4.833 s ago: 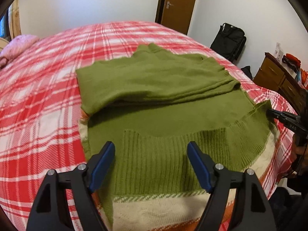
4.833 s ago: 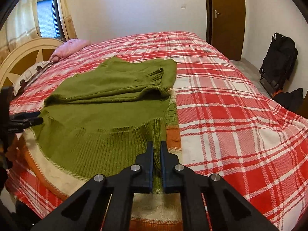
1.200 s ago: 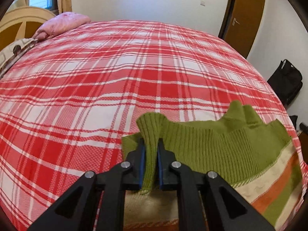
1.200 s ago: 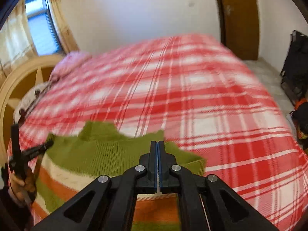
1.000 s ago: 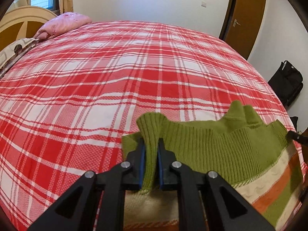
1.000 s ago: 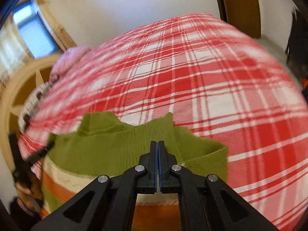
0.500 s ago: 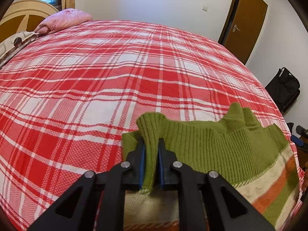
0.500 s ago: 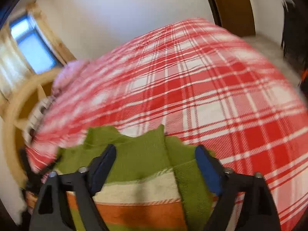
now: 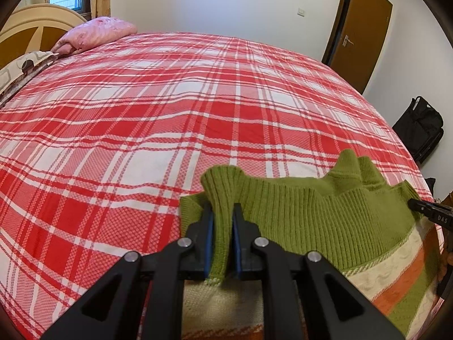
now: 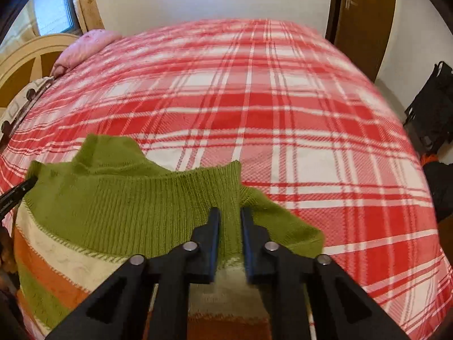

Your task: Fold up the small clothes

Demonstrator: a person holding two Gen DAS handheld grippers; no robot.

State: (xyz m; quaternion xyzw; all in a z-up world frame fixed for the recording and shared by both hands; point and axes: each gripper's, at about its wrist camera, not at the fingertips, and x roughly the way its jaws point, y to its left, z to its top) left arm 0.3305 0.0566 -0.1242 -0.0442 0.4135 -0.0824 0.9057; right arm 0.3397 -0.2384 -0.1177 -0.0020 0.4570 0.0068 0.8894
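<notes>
Left hand-held gripper (image 9: pixel 221 231) matte black, blue-padded fingers (image 9: pixel 208 235), silver screws, right hand-held gripper (image 10: pixel 229 236) alike

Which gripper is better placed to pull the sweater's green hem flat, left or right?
Left, probably: the left gripper is shut on the green hem, fabric bunched above its fingers. The right gripper straddles the hem, but whether it grips is unclear.

Count, both wrist views:
- Grippers: 2. The left gripper (image 9: pixel 222 226) at 6 o'clock; the right gripper (image 10: pixel 229 229) at 6 o'clock.
- Sweater (image 9: pixel 325 215): 1, green with cream and orange stripes.
- Bed (image 9: pixel 170 107): 1, red plaid cover.
- Pink pillow (image 9: pixel 96 32): 1, at 11 o'clock.
- Patterned pillow (image 9: pixel 19 69): 1.
- Door (image 9: pixel 359 28): 1, at 1 o'clock.
- Black bag (image 9: pixel 419 127): 1, at 3 o'clock.
</notes>
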